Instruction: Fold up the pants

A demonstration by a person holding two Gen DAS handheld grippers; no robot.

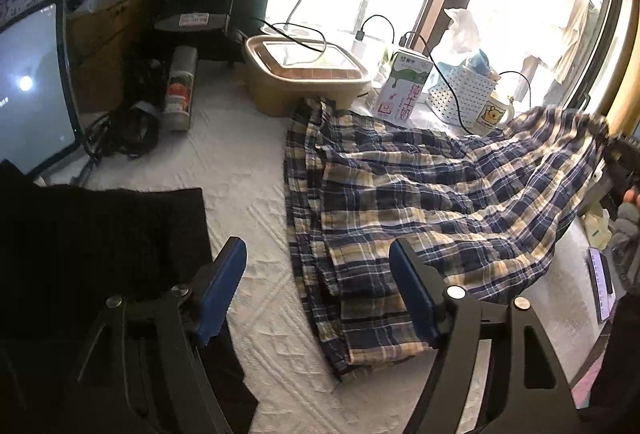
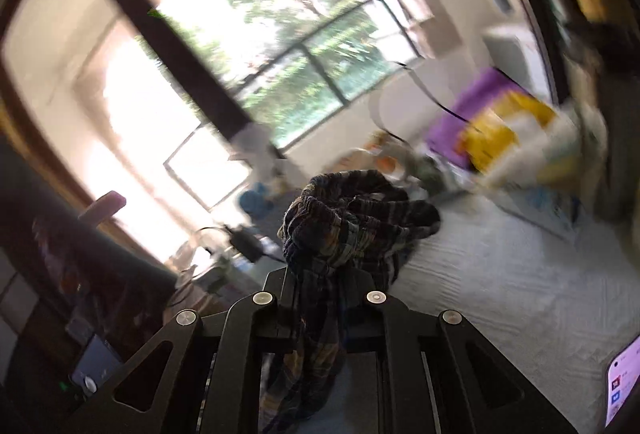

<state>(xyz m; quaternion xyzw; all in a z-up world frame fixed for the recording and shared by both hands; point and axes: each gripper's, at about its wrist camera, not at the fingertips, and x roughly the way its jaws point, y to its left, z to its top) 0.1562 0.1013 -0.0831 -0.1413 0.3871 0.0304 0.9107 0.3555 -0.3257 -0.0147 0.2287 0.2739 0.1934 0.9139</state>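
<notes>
Left gripper (image 1: 318,288): blue-padded fingers (image 1: 222,290) spread wide with nothing between them, low over the bench (image 1: 248,169) beside the near hem of the pants (image 1: 420,193).
Right gripper (image 2: 320,276): fingers closed on a bunched end of the pants (image 2: 352,218), lifting it off the white cover.
Pants: plaid, spread across the bench's right half, far end raised at the right edge.
Bench back edge: lidded tub (image 1: 300,73), milk carton (image 1: 404,85), white basket (image 1: 460,89).
Left edge: monitor (image 1: 32,85).
</notes>
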